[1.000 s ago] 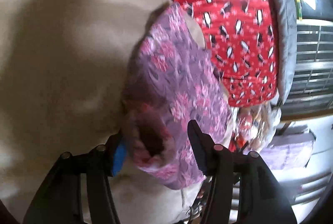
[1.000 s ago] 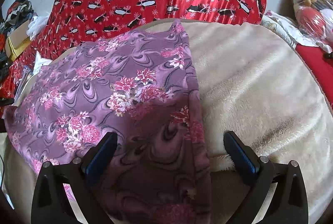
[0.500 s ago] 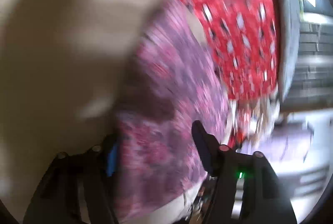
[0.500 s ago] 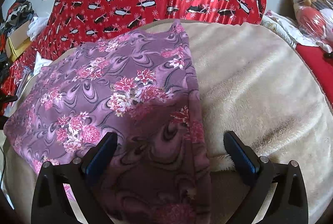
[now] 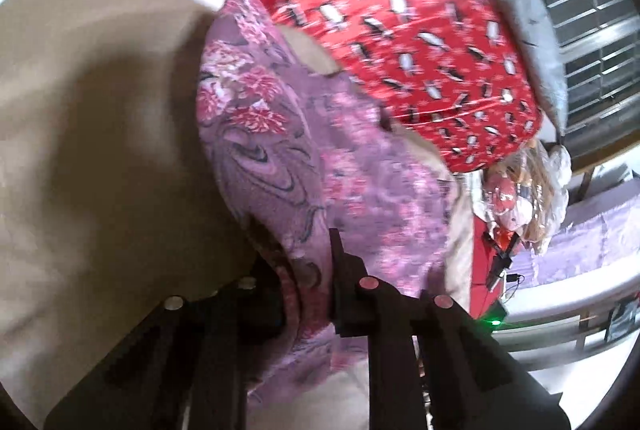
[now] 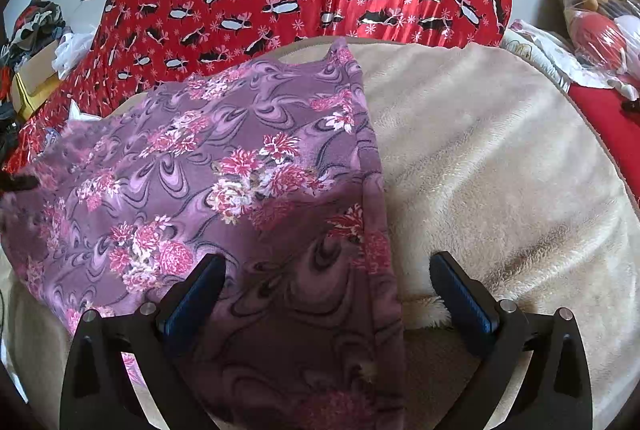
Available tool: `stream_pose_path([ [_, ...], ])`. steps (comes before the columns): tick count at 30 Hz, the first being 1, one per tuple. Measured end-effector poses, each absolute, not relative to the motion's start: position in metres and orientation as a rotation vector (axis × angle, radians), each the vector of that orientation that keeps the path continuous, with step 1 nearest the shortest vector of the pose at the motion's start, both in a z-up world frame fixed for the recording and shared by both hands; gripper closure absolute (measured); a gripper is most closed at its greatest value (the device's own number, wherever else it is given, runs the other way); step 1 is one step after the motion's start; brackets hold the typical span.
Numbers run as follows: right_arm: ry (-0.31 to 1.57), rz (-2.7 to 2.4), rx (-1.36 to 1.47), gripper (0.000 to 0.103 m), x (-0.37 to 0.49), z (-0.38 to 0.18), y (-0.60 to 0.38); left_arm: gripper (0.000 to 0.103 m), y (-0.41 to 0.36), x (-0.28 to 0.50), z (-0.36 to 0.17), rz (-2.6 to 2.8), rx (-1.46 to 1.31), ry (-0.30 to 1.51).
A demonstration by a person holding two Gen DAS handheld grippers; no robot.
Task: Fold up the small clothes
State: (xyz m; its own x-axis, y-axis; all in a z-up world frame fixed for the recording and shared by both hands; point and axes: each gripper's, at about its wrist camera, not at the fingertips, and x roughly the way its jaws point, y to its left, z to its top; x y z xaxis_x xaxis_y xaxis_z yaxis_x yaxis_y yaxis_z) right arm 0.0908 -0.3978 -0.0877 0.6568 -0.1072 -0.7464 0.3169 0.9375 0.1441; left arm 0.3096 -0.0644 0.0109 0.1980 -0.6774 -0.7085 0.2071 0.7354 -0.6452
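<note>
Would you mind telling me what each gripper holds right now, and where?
The left gripper pinches the purple floral garment at its edge; the right gripper is open, holding nothing.

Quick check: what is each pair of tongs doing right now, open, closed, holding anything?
Left tongs: closed on the purple floral garment.
Right tongs: open, holding nothing, over the garment's edge.
</note>
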Motion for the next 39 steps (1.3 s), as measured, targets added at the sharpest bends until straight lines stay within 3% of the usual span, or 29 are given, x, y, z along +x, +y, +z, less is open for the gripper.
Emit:
stream_pose_path([
  [7, 0.825, -0.244, 0.275, 0.0, 0.09, -0.087, -0.398, 0.09, -0.115, 0.292, 0.053, -0.701, -0.417, 1.191],
  [14, 0.873, -0.235, 0.293, 0.001, 0.097, -0.08, -0.401, 0.09, -0.162, 0.279, 0.061, -0.726, -0.37, 1.213],
  [23, 0.864, -0.355, 0.248, 0.002, 0.08, -0.064, -0.426, 0.09, -0.228, 0.267, 0.044, -0.768, -0.34, 1.295],
  [30, 0.82, -0.34, 0.284, 0.0, 0.067, -0.081, -0.435, 0.089, -0.28, 0.261, -0.003, -0.748, -0.353, 1.423],
  [34, 0.808, -0.338, 0.28, 0.0, 0.066, -0.083, -0.434, 0.084, -0.295, 0.256, -0.017, -0.71, -0.301, 1.464],
  [36, 0.797, -0.329, 0.296, 0.0, 0.063, -0.083, -0.437, 0.071, -0.293, 0.254, -0.014, -0.73, -0.319, 1.47],
  [39, 0.786, -0.321, 0.311, 0.0, 0.06, -0.083, -0.439, 0.068, -0.279, 0.25, 0.005, -0.787, -0.362, 1.471],
])
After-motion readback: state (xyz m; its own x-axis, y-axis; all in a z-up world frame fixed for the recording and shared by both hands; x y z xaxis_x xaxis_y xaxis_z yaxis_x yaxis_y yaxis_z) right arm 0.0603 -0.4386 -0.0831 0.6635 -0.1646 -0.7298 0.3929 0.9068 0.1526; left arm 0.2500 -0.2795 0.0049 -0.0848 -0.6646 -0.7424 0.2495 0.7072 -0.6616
